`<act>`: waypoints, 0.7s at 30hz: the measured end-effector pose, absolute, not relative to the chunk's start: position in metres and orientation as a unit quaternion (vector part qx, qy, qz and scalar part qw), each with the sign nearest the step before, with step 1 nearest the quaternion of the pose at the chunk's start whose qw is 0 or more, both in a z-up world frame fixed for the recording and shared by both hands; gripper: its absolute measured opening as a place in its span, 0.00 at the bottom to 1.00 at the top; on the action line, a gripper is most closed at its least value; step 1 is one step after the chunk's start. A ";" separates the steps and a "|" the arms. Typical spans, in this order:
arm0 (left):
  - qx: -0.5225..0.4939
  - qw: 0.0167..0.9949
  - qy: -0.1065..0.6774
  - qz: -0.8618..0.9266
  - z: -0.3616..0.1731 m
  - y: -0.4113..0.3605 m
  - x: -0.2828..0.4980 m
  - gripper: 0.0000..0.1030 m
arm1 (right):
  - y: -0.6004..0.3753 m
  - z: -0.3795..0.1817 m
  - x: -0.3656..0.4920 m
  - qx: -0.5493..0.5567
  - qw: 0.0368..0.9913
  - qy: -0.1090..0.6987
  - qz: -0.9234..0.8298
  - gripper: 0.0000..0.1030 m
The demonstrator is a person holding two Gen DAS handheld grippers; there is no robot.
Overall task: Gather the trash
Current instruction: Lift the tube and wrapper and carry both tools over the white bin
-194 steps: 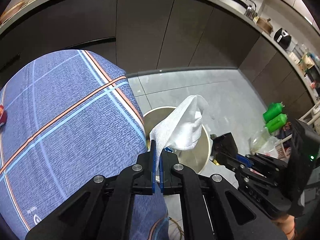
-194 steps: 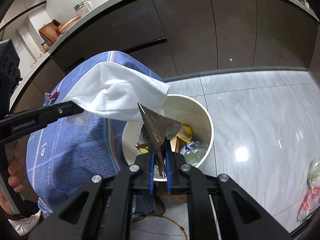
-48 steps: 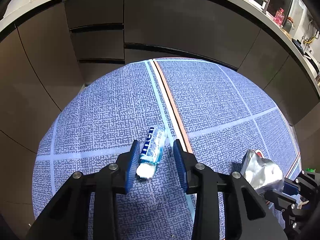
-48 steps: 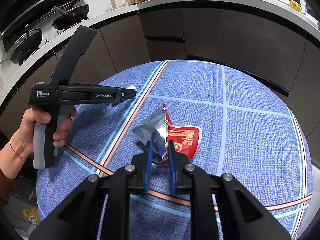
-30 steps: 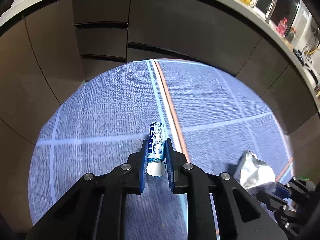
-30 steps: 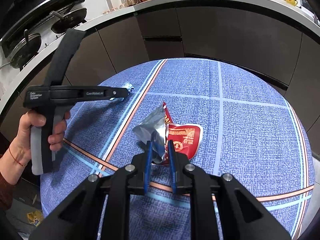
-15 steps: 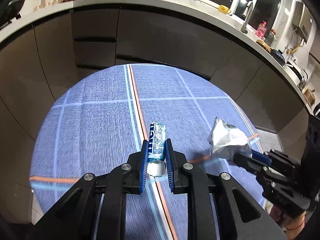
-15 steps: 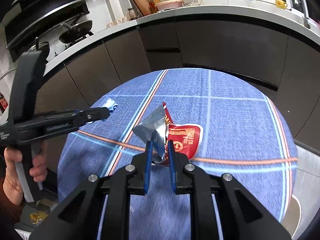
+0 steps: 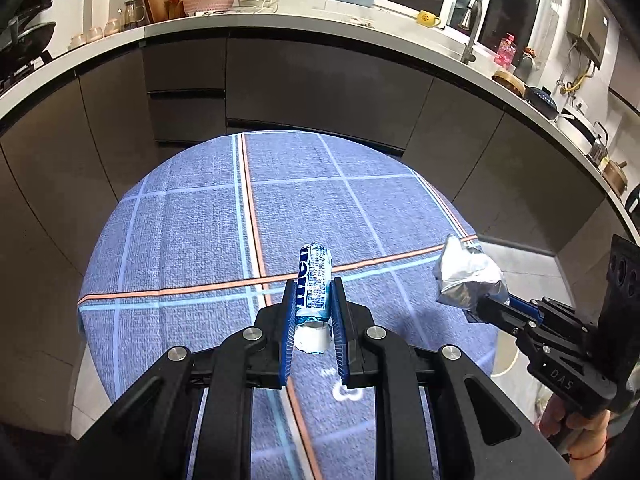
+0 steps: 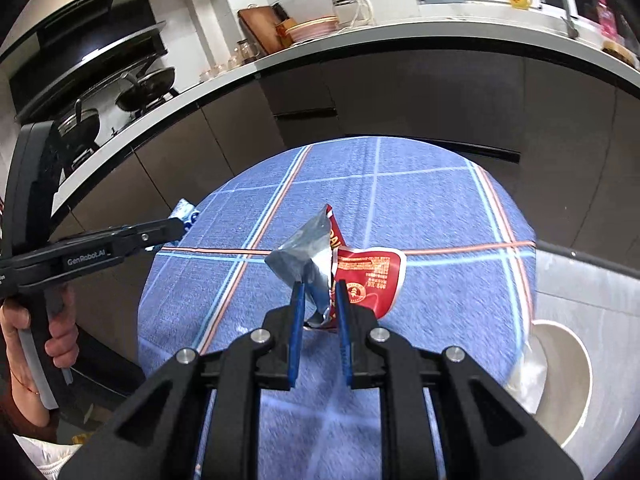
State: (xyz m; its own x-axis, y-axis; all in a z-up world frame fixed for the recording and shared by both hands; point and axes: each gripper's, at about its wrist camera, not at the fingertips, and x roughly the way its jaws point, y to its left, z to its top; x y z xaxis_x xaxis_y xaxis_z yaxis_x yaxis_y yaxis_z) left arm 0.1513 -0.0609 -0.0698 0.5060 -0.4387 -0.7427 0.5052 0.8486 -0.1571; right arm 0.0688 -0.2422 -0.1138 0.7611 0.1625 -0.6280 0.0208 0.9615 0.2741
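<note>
My left gripper [image 9: 313,312] is shut on a blue and white candy roll wrapper [image 9: 314,280] and holds it above the round table with the blue plaid cloth [image 9: 192,240]. My right gripper [image 10: 320,300] is shut on a crumpled red and silver snack bag [image 10: 352,268], also lifted above the cloth [image 10: 440,208]. The snack bag shows silver in the left wrist view [image 9: 468,276], at the right. The candy roll shows in the right wrist view [image 10: 185,211], at the left gripper's tip. The white trash bin [image 10: 568,376] stands on the floor to the right of the table.
Dark cabinets [image 9: 320,80] under a white counter [image 9: 280,20] curve behind the table. Pans [image 10: 148,84] sit on a stove at the left. The grey tiled floor [image 10: 592,292] lies to the right of the table.
Both grippers have lifted their trash off the cloth and pulled back and up from the table. The bin's rim has come into the right wrist view.
</note>
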 end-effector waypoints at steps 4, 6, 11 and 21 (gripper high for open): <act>0.038 0.864 0.415 -0.282 -0.064 -0.070 0.137 0.15 | -0.259 -0.115 0.050 0.150 0.929 0.337 0.023 0.16; 0.035 0.862 0.416 -0.287 -0.064 -0.076 0.131 0.15 | -0.269 -0.116 0.041 0.157 0.929 0.334 0.013 0.16; 0.047 0.850 0.422 -0.311 -0.067 -0.103 0.117 0.15 | -0.292 -0.120 0.021 0.172 0.929 0.328 -0.013 0.16; 0.076 0.825 0.429 -0.360 -0.080 -0.162 0.097 0.15 | -0.345 -0.135 -0.026 0.210 0.921 0.320 -0.078 0.16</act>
State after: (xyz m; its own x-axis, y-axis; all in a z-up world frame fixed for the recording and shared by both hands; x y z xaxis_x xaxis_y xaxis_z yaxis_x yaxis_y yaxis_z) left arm 0.0970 -0.1619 -0.0799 0.3720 -0.5289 -0.7628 0.6588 0.7293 -0.1844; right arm -0.0255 -0.3450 -0.1354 0.7827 -0.0086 -0.6223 0.2773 0.9000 0.3364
